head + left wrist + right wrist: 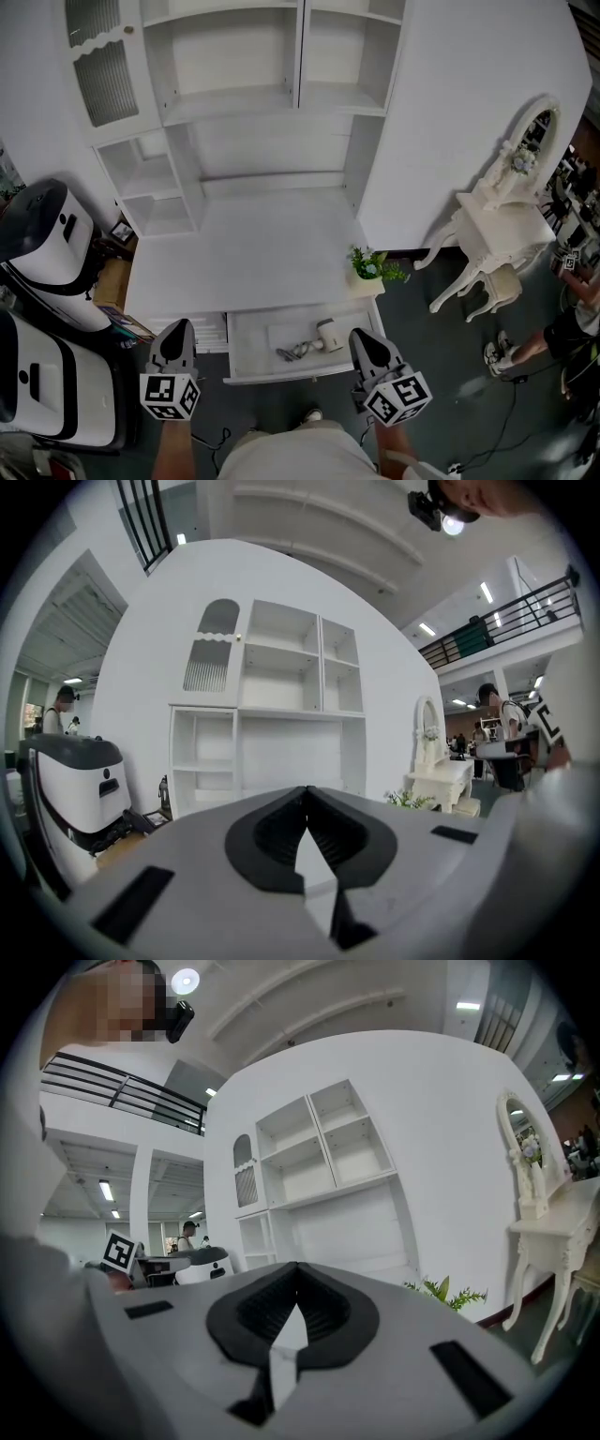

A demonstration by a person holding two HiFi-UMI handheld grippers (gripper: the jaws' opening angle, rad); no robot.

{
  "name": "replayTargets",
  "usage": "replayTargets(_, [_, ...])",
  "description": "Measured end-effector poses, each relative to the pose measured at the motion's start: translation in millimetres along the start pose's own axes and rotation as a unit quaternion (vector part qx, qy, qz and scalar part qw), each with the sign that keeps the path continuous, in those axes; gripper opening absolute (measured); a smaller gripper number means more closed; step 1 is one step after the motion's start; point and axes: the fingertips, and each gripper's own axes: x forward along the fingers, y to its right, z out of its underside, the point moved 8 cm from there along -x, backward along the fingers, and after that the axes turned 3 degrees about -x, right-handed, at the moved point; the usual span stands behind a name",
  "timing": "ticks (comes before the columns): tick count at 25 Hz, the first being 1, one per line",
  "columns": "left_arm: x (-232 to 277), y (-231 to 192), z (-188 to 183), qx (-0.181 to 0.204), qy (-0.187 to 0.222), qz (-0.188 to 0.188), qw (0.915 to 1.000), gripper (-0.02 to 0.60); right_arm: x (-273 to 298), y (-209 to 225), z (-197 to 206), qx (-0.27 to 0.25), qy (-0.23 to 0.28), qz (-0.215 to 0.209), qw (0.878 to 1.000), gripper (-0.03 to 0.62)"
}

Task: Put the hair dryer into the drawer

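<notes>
White hair dryer (pixel 323 336) lies in the open near drawer (pixel 281 374). Left gripper (pixel 177 328) and right gripper (pixel 362 337) jaws fully closed, empty. Risk: cord (pixel 295 352) snagging on closing.

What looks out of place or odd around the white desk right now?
Only the shallow drawer of the white desk: it stands pulled open, with the pale hair dryer lying inside. Nothing looks spilled or damaged; the small green potted plant sits on the desk's front right corner.
</notes>
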Motion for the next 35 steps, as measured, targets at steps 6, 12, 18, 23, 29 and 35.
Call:
replayTargets(6, [-35.5,1.3,-17.1,0.02,0.036,-0.021,0.999,0.017,2.6,-2.4,-3.0,-0.004,-0.002,0.002,1.0,0.009])
replayTargets(12, [-60.2,7.6,-32.3,0.014,0.049,-0.021,0.9985,0.017,4.4,-13.6,-9.0,-0.01,-0.007,-0.003,1.0,0.009])
replayTargets(18, [-75.9,-5.6,-27.7,0.019,0.042,-0.04,0.9982,0.017,1.8,-24.3,-9.3,-0.016,-0.021,-0.003,1.0,0.009])
replayTargets(23, [-86.1,-12.2,-16.0,0.009,0.034,-0.041,0.9985,0.017,-0.2,-33.3,-5.5,-0.016,-0.031,-0.001,0.999,0.009])
replayTargets(29, [-87.0,-9.3,-17.1,0.014,0.036,-0.025,0.9989,0.017,3.3,-49.8,2.0,-0.012,-0.034,-0.006,0.999,0.009])
replayTargets(35, [-85.7,-13.4,-24.3,0.014,0.05,-0.02,0.9985,0.017,4.0,-54.4,2.6,-0.012,-0.03,-0.005,0.999,0.009])
